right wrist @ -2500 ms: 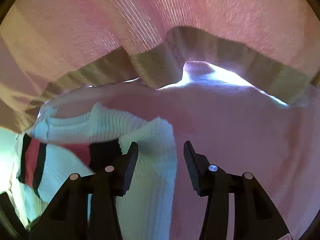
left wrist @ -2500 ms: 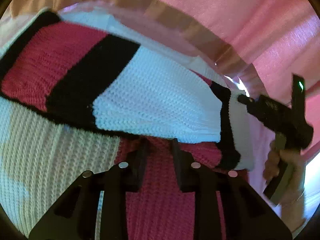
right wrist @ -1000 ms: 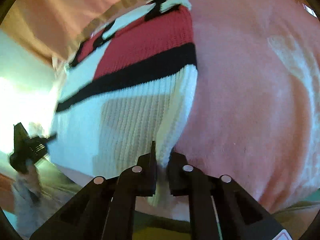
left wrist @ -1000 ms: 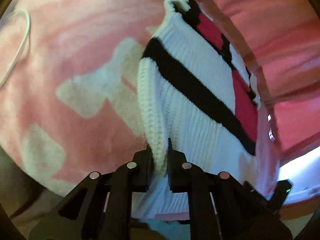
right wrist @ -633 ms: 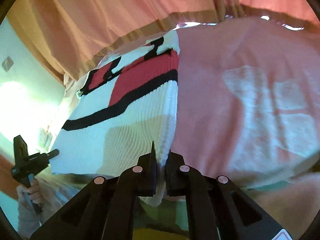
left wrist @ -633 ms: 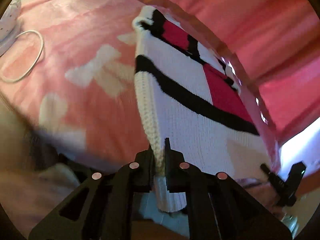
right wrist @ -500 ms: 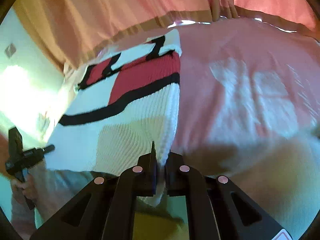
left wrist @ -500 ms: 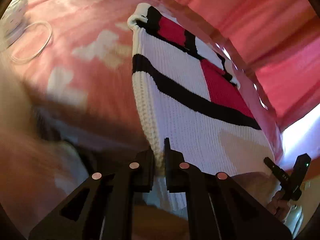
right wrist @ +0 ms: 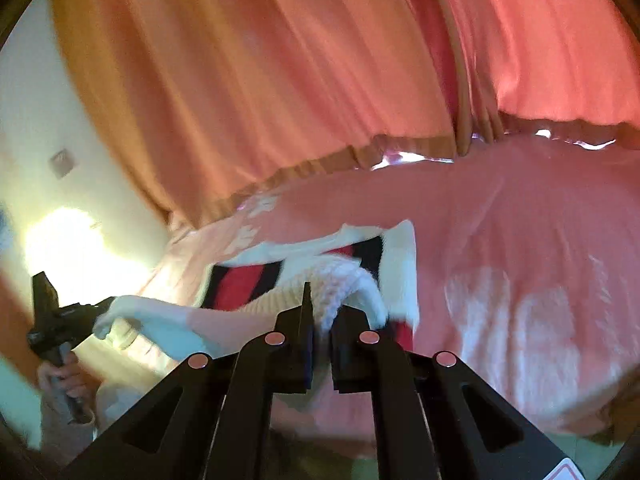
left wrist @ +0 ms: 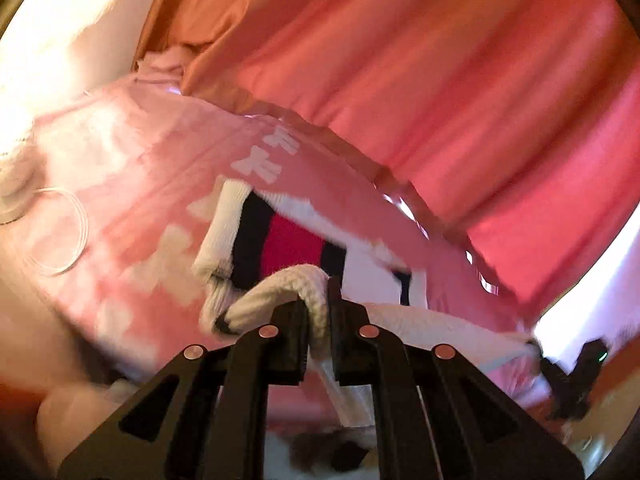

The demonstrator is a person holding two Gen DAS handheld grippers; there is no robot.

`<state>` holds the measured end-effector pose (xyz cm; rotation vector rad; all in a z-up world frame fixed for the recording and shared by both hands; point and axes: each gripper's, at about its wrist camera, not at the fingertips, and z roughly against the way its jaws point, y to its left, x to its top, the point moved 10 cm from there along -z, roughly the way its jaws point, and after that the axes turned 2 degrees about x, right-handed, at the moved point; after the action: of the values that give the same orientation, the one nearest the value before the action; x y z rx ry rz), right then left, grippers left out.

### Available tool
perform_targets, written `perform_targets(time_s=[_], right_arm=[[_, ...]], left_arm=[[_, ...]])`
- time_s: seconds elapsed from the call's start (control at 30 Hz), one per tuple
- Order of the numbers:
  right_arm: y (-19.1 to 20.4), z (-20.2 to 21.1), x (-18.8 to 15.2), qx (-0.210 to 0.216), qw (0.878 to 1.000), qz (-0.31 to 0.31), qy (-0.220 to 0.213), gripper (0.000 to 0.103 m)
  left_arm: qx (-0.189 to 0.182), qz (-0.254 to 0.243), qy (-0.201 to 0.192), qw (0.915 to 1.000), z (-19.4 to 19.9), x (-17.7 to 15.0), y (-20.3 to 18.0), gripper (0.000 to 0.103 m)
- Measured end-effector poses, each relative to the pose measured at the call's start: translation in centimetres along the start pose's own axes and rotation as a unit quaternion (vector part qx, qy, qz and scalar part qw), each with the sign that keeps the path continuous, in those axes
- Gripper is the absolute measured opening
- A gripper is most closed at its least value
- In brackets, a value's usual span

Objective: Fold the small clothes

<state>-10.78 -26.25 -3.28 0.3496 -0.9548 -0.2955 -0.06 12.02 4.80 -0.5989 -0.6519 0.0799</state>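
Sweater (left wrist: 288, 240) hem pinched by left tongs (left wrist: 319, 322) and right tongs (right wrist: 320, 330), above pink bed (right wrist: 520, 220)

Each view is taken low from behind its own gripper, along the fingers and close to the knit hem pinched there. The left wrist view is aimed across the pink bedspread (left wrist: 132, 168) toward the red curtain (left wrist: 420, 72). The same sweater (right wrist: 244, 280), bedspread and curtain are shared, and each opposite gripper is seen at a frame edge.
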Motion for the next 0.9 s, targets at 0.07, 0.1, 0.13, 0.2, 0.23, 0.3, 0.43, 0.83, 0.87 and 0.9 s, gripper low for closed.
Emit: perform_targets(time_s=[0.07, 0.1, 0.13, 0.2, 0.23, 0.3, 0.43, 0.83, 0.87, 0.9], right_arm=[[-2.1, -5.8, 1.5, -0.019, 0.999, -0.020, 0.037, 0.006], [-3.2, -8.5, 1.8, -0.031, 0.997, -0.033, 0.056, 0.006], [-4.4, -11.1, 1.7, -0.041, 0.995, -0.051, 0.073, 0.006], [-6.7, -17.4, 0.4, -0.050, 0.986, -0.073, 0.143, 0.007], [-7.3, -18.7, 0.1, -0.060, 0.983, -0.080, 0.153, 0.010], [-7.7, -20.9, -0.4, -0.053, 0.978, -0.080, 0.184, 0.016], [-7.2, -18.3, 3.6, -0.030, 0.991, -0.050, 0.119, 0.034], [-6.8, -19.8, 0.2, -0.059, 0.983, 0.069, 0.161, 0.052], [-6.6, -20.6, 0.3, -0.057, 0.983, 0.064, 0.165, 0.052], [-6.6, -21.4, 0.6, -0.060, 0.982, 0.061, 0.166, 0.053]], left_arm=[[0.053, -0.020, 0.002, 0.9984, -5.2, 2.9, 0.5, 0.007], [0.080, -0.037, 0.011, 0.9961, -8.1, 3.6, 0.9, 0.008], [0.110, -0.041, 0.020, 0.9929, -11.2, 4.1, 1.7, 0.008], [0.137, -0.032, 0.046, 0.9890, -15.8, 4.0, 3.6, 0.008], [0.149, -0.029, 0.066, 0.9862, -18.0, 3.7, 4.5, 0.008], [0.155, -0.022, 0.080, 0.9844, -21.1, 3.6, 5.9, 0.012], [0.083, 0.022, 0.047, 0.9952, -20.6, 5.1, 6.5, 0.036], [0.125, -0.173, 0.044, 0.9759, -21.9, 4.3, 3.7, 0.075], [0.138, -0.166, 0.050, 0.9752, -22.9, 4.4, 3.9, 0.075], [0.145, -0.152, 0.054, 0.9763, -23.7, 4.7, 4.3, 0.075]])
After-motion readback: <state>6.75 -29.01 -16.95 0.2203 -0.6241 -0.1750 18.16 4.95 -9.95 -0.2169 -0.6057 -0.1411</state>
